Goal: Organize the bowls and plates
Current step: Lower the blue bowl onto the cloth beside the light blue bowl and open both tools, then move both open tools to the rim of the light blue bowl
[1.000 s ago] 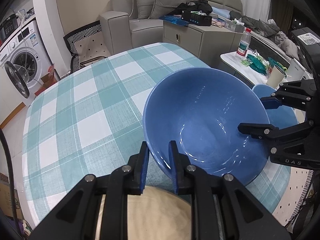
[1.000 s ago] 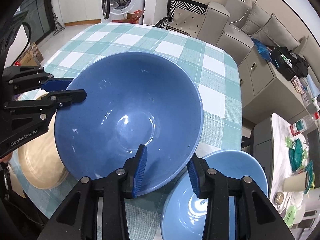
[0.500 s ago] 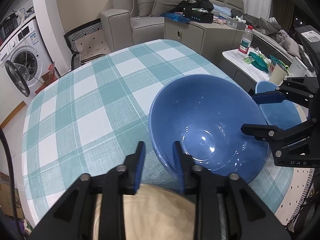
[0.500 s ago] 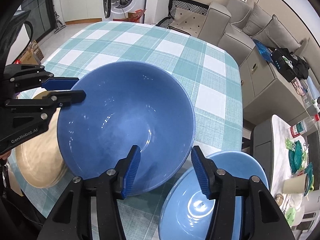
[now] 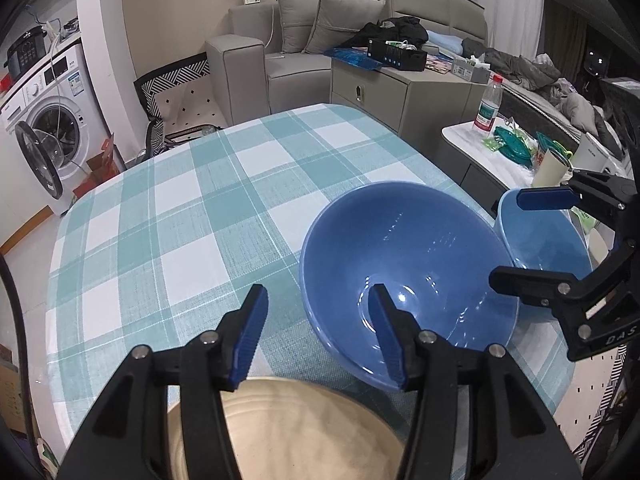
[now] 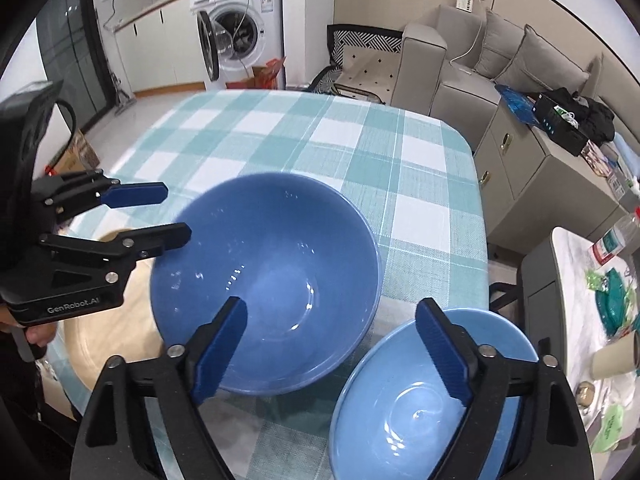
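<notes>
A large dark blue bowl [image 5: 404, 276] [image 6: 264, 276] stands upright on the checked tablecloth. A smaller light blue bowl [image 5: 548, 240] [image 6: 416, 412] sits right beside it, and a beige plate [image 5: 288, 436] [image 6: 96, 344] lies on its other side. My left gripper [image 5: 318, 308] [image 6: 176, 213] straddles the dark bowl's near rim with its jaws opening; the pads do not touch the rim. My right gripper [image 6: 332, 312] [image 5: 508, 240] hangs over the rim on the opposite side, jaws opening wide, one finger above each bowl, holding nothing.
The table [image 5: 160, 240] [image 6: 360, 140] has a rounded far edge. A low side table [image 5: 504, 148] beyond it carries a bottle [image 5: 489, 108], a cup [image 6: 612, 360] and green packets. A hand [image 6: 36, 334] holds the left gripper. Sofa, cabinet and washing machine stand behind.
Both grippers were clamped on the dark blue bowl's rim, holding it up. The bowl came down onto the cloth, both let go, and their jaws have spread apart.
</notes>
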`<state>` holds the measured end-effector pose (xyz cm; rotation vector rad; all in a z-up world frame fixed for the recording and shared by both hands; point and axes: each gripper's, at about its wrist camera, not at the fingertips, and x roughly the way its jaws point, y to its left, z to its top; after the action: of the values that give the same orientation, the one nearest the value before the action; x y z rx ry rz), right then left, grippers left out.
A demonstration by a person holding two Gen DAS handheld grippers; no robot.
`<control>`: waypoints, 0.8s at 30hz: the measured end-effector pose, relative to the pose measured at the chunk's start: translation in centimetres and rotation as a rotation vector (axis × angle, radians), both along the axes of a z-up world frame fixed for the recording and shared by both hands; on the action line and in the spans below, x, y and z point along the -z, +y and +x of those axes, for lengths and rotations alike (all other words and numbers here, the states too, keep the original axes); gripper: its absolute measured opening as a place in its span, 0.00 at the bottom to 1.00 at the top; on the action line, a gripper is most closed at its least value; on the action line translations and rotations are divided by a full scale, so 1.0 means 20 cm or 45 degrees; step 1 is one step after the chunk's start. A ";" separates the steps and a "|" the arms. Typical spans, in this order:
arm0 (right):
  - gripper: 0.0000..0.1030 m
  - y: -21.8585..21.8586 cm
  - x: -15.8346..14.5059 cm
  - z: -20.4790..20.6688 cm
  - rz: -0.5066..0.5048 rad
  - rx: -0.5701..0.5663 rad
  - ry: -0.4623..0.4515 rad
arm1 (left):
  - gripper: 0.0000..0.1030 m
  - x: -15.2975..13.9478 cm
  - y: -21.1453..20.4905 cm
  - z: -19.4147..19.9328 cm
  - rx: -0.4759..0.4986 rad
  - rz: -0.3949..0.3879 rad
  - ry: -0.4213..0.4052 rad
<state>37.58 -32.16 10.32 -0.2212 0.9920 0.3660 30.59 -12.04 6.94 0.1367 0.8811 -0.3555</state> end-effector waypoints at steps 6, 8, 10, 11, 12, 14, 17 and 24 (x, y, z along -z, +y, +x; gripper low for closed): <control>0.99 -0.04 -0.05 -0.03 0.057 0.054 -0.043 | 0.84 -0.04 0.00 -0.02 -0.007 -0.002 -0.058; 0.99 -0.06 -0.06 -0.04 0.071 0.068 -0.052 | 0.91 -0.05 0.00 -0.02 -0.006 -0.004 -0.072; 0.99 -0.07 -0.07 -0.06 0.081 0.083 -0.061 | 0.98 -0.07 -0.01 -0.03 0.001 -0.008 -0.091; 0.99 -0.08 -0.08 -0.06 0.084 0.091 -0.061 | 0.99 -0.07 -0.01 -0.03 0.005 -0.012 -0.100; 0.99 -0.09 -0.08 -0.07 0.084 0.101 -0.062 | 1.00 -0.08 -0.01 -0.03 0.010 -0.018 -0.107; 0.99 -0.12 -0.09 -0.09 0.090 0.125 -0.073 | 1.00 -0.09 -0.02 -0.03 0.024 -0.024 -0.108; 0.99 -0.17 -0.11 -0.13 0.119 0.162 -0.081 | 1.00 -0.11 -0.04 -0.05 0.043 -0.024 -0.119; 0.99 -0.31 -0.15 -0.23 0.242 0.271 -0.070 | 1.00 -0.15 -0.09 -0.07 0.079 -0.018 -0.143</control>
<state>33.01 -38.45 13.33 0.0466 0.9105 0.2560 29.27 -13.86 9.91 0.1694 0.7643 -0.4081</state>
